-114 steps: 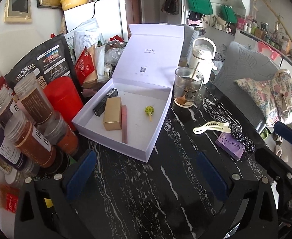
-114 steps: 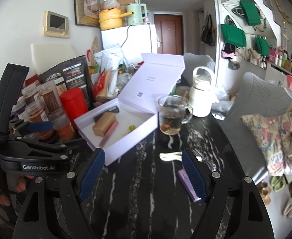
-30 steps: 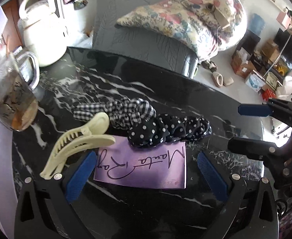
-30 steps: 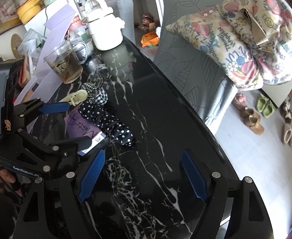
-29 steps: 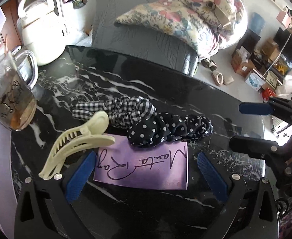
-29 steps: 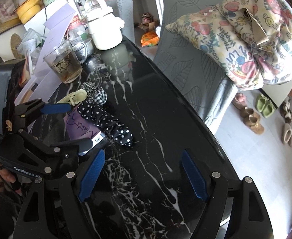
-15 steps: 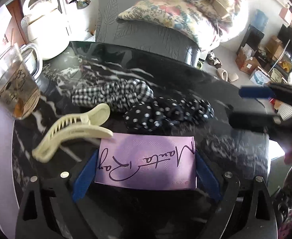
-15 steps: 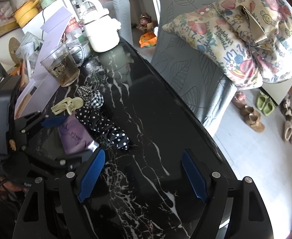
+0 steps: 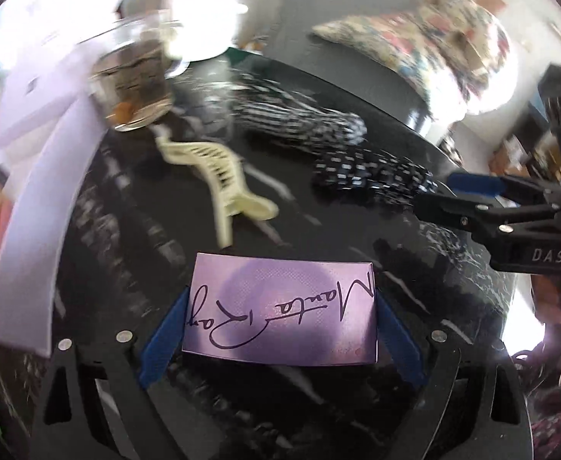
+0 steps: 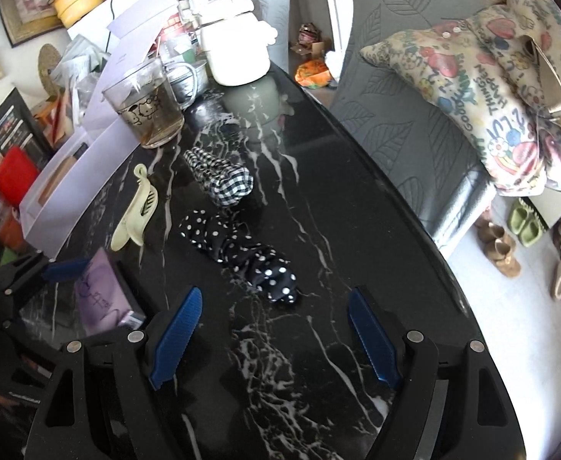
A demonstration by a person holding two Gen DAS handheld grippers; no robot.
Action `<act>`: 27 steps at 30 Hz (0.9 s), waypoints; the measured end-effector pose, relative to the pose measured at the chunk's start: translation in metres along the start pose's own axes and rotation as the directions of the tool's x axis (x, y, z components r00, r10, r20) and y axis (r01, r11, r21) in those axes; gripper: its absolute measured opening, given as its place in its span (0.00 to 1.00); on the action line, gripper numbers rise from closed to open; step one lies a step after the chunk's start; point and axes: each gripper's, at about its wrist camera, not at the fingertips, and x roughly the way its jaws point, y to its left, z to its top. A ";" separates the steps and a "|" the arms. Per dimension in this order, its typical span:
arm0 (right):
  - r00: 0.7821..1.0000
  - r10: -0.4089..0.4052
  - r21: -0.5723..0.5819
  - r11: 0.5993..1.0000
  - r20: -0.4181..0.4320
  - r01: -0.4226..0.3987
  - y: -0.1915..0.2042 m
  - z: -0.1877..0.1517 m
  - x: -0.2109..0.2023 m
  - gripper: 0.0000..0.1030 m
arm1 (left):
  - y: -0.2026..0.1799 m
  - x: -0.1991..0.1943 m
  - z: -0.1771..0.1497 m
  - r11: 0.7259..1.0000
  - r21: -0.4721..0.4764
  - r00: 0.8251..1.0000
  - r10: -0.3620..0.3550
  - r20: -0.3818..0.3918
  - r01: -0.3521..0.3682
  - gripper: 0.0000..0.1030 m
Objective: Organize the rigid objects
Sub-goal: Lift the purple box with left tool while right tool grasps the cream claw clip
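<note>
My left gripper [image 9: 280, 299] is shut on a purple box [image 9: 280, 314] with handwritten lettering, its blue pads pressing on the two short ends. In the right wrist view the purple box [image 10: 96, 295] sits in the left gripper [image 10: 96, 301] at the lower left. A cream hair claw [image 9: 223, 188] lies on the black marble table [image 10: 319, 364] beyond it. The open white gift box [image 9: 31, 176] stands at the left. My right gripper [image 10: 274, 299] is open; the near end of a polka-dot scrunchie [image 10: 242, 257] shows between its fingertips, ungripped.
A checked scrunchie [image 10: 219, 180] lies past the dotted one. A glass mug [image 10: 146, 107] and a white kettle [image 10: 234, 42] stand at the far end. Red and brown jars crowd the left. A grey chair [image 10: 407, 115] with a floral cushion stands beside the table's right edge.
The left gripper's jaws came in onto the purple box and carried it away from the scrunchies, turning toward the white box. The right gripper shifted slightly, still open.
</note>
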 end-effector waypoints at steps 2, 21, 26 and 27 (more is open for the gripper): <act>1.000 -0.025 0.027 0.999 0.009 0.024 0.004 0.000 0.000 0.78 | 0.006 -0.005 -0.004 0.999 -0.031 1.000 0.019 0.014 -0.019 0.91; 0.993 0.048 -0.016 0.999 0.111 -0.047 0.067 0.020 0.009 0.78 | 0.067 -0.052 -0.031 0.976 -0.207 0.992 0.088 0.086 -0.068 0.91; 0.988 0.122 -0.070 0.991 0.092 -0.116 0.096 0.029 0.024 0.77 | 0.084 -0.068 -0.036 0.965 -0.246 0.987 0.119 0.110 -0.089 0.91; 0.986 0.138 -0.084 0.988 0.090 -0.130 0.101 0.030 0.027 0.72 | 0.086 -0.070 -0.038 0.964 -0.251 0.986 0.124 0.111 -0.093 0.91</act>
